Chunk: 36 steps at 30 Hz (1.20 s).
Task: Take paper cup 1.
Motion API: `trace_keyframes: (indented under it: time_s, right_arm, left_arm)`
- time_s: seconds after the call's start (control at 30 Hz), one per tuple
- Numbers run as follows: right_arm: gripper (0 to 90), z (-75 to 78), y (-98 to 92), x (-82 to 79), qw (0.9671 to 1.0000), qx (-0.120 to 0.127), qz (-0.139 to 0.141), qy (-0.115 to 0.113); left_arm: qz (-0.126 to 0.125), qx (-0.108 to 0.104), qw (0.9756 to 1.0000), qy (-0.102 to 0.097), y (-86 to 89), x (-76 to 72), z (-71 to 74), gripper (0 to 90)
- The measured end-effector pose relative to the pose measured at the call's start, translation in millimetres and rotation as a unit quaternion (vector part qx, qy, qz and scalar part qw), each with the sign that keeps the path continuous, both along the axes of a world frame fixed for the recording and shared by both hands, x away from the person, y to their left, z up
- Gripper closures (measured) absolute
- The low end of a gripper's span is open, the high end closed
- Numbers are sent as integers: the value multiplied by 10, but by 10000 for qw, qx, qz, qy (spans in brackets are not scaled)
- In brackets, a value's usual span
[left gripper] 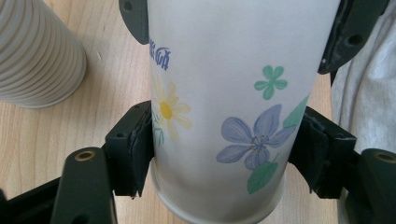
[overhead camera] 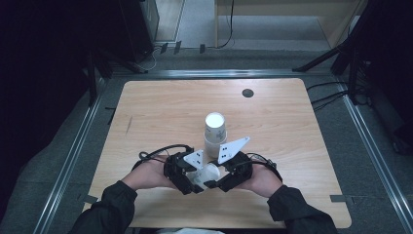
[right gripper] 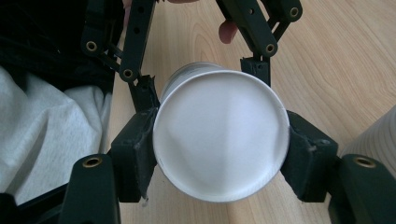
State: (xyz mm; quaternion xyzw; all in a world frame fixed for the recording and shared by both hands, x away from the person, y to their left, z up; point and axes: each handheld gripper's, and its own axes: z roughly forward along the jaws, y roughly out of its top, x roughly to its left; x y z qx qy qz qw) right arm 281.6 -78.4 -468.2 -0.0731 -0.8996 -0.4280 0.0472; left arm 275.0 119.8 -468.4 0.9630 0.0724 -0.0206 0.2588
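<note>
A white paper cup printed with flowers (left gripper: 219, 107) lies on its side just above the table, near its front edge, held between both grippers (overhead camera: 207, 173). My left gripper (left gripper: 224, 149) is shut on the cup's lower wall, its pads pressing both sides. The right gripper (right gripper: 222, 149) meets it from the opposite end, looking at the cup's round base (right gripper: 222, 135), its pads against the rim on either side. From above, the left gripper (overhead camera: 187, 173) and right gripper (overhead camera: 229, 173) angle toward each other. An upside-down stack of ribbed paper cups (overhead camera: 214, 134) stands just behind them.
The wooden table (overhead camera: 292, 126) has a dark round hole (overhead camera: 248, 92) at the back right. The stack of cups (left gripper: 37, 51) is close to both grippers. White cloth on the person's lap (right gripper: 56, 130) lies past the front edge. Stands and cables surround the table.
</note>
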Motion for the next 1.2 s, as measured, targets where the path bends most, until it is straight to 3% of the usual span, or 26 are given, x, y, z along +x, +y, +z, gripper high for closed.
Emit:
trace_keyframes:
  time_s: [0.07,0.13,0.23,0.3,0.33,0.53,0.67,0.77,0.87,0.93,1.2]
  right_arm:
    - [349,18,-8,-2,10000,8,-1,39]
    - [348,39,-30,0,10000,57,-16,12]
    - [348,78,-82,10,9999,128,-59,0]
    - [348,99,-114,21,9998,189,-86,-19]
    - [348,114,-135,23,9998,190,-105,-11]
    - [348,197,-218,59,9991,389,-158,11]
    - [348,256,-241,71,9986,506,-173,10]
    - [349,297,-239,83,9979,630,-121,36]
    - [348,340,-221,85,9972,732,-93,117]
    - [348,374,-202,83,9968,793,-48,116]
    - [350,498,-138,104,9941,1062,125,168]
  left_arm:
    - [46,-95,9999,91,5,2,6,240]
    - [131,-259,9995,106,17,-8,11,137]
    - [174,-333,9993,-43,41,0,37,110]
    - [265,-477,9985,-37,69,14,60,108]
    - [362,-667,9971,-44,110,27,87,108]
    - [663,-1131,9914,5,259,49,143,108]
    - [754,-1315,9884,78,309,33,156,108]
    - [801,-1531,9849,93,317,-2,171,108]
    - [813,-1822,9799,83,312,-47,181,109]
    - [784,-1920,9782,35,313,-78,193,110]
    - [993,-2400,9656,114,413,-118,205,131]
